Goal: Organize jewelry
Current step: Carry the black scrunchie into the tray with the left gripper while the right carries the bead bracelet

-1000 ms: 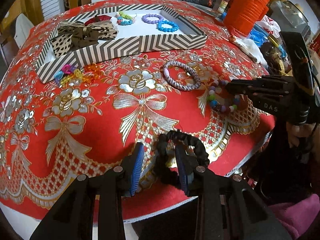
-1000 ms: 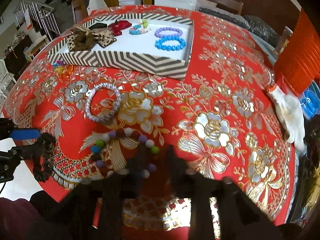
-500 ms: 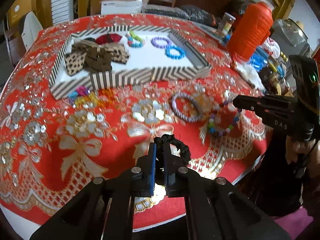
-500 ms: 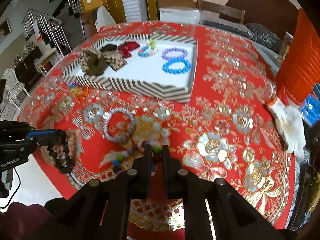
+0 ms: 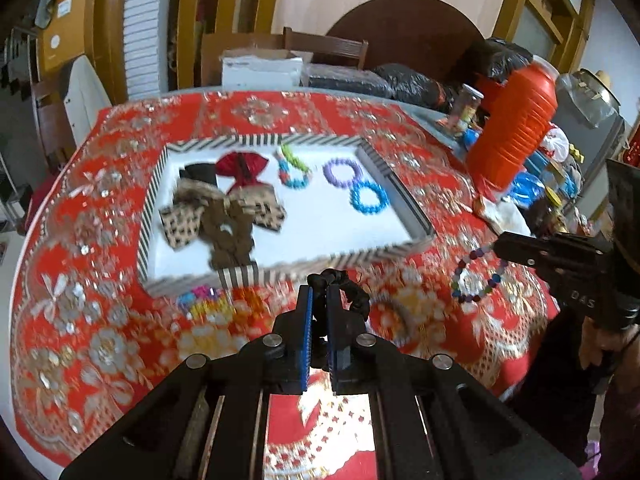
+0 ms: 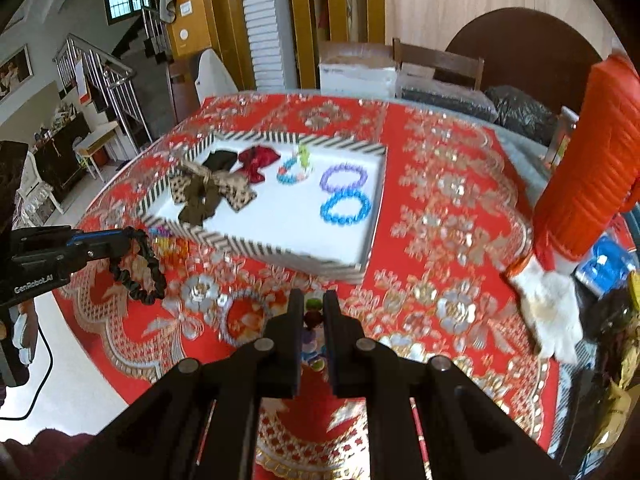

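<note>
a black scrunchie [image 5: 340,292] is pinched by the left gripper [image 5: 319,312] at lower centre; a beaded bracelet [image 6: 312,336] is pinched by the right gripper [image 6: 312,316]. both are judged light, limp and swing-prone, best gripped on the band. the striped tray [image 5: 280,272] is seen mid-frame.

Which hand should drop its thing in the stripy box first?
Probably the left. Its tool grips the black scrunchie, hanging just in front of the striped box's near wall. The right tool holds the bead bracelet further back, off the box's corner.
</note>
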Available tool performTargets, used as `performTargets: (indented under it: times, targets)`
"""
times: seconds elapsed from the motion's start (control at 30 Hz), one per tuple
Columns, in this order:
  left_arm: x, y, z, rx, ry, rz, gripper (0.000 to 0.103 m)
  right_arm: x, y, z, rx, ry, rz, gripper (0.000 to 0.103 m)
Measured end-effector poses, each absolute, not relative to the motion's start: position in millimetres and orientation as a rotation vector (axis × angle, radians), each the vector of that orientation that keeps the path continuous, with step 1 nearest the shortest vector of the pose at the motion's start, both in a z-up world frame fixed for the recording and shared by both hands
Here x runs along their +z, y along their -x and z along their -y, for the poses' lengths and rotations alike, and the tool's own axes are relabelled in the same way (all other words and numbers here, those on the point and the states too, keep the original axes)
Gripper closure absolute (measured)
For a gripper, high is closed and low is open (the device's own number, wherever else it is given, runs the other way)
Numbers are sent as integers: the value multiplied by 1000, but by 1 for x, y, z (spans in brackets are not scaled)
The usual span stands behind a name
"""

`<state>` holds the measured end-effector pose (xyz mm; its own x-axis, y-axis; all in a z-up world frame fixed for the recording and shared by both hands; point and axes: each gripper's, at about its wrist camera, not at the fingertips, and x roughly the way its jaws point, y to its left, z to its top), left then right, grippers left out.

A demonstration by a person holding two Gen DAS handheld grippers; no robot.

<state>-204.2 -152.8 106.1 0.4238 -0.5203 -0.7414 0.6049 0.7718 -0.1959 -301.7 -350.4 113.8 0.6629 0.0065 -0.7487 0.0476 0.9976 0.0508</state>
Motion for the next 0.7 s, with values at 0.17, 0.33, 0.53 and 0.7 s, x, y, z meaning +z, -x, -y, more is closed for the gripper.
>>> performTargets:
  times: [0.17,0.33,0.53,0.7]
  targets:
    - [109,183,165,-691,-119,-879,102,129,286,353,-26,-67,-814,94]
    - [105,166,178,-683,-135,-878,102,139,267,353,-21,-62,-793,94]
    - [100,150,188,-672,-141,-886,102,139,235,351,-6,-72,-805,94]
    - [94,132,194,-659,-129,-917,102,129,213,348,0,-84,-825,94]
